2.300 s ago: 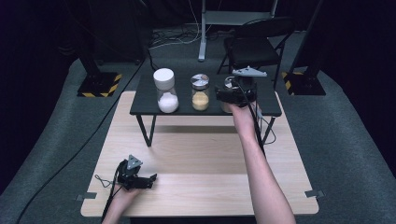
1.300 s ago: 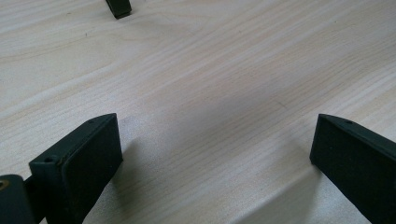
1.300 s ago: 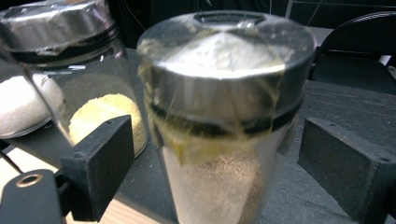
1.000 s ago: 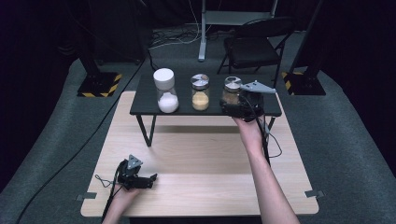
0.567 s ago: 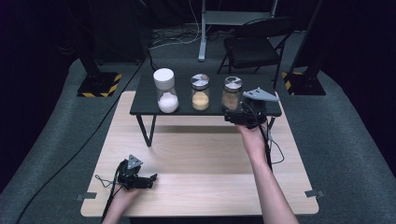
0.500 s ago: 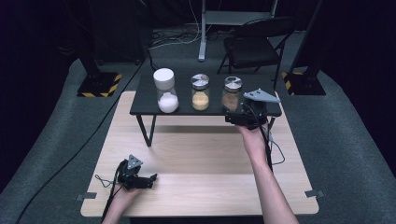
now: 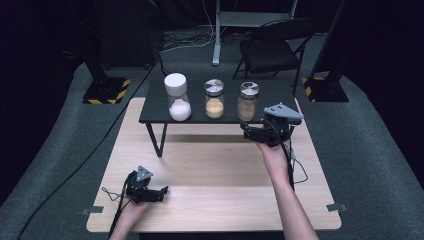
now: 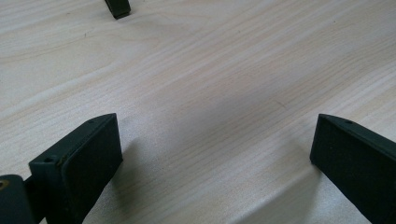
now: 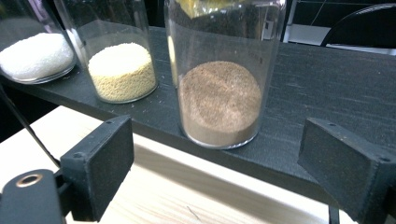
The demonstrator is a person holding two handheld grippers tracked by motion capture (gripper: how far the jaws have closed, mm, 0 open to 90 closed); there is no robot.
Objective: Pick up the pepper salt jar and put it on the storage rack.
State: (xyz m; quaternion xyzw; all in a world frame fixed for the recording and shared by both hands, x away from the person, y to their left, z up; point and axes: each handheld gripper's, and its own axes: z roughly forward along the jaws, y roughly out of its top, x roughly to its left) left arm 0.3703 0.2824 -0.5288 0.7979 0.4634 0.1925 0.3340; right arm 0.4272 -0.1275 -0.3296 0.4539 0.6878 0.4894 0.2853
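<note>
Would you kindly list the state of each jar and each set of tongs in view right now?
Brown-powder jar: upright on the black shelf, lid on, not gripped.
Yellow-grain jar: upright, lid on, roughly half full.
White-grain jar: upright, white cap on.
Right tongs: open, in front of the brown-powder jar, apart from it.
Left tongs: open, nothing between them, low over the wooden table.

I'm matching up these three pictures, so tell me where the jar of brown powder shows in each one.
High view: the jar of brown powder is rightmost of three on the black shelf, just beyond the right tool.
Right gripper view: jar centre frame, beyond the open jaws.
Left gripper view: wooden tabletop between open jaws; the jar is not in it.
Shared landmark: the jar of yellow grains beside it.
</note>
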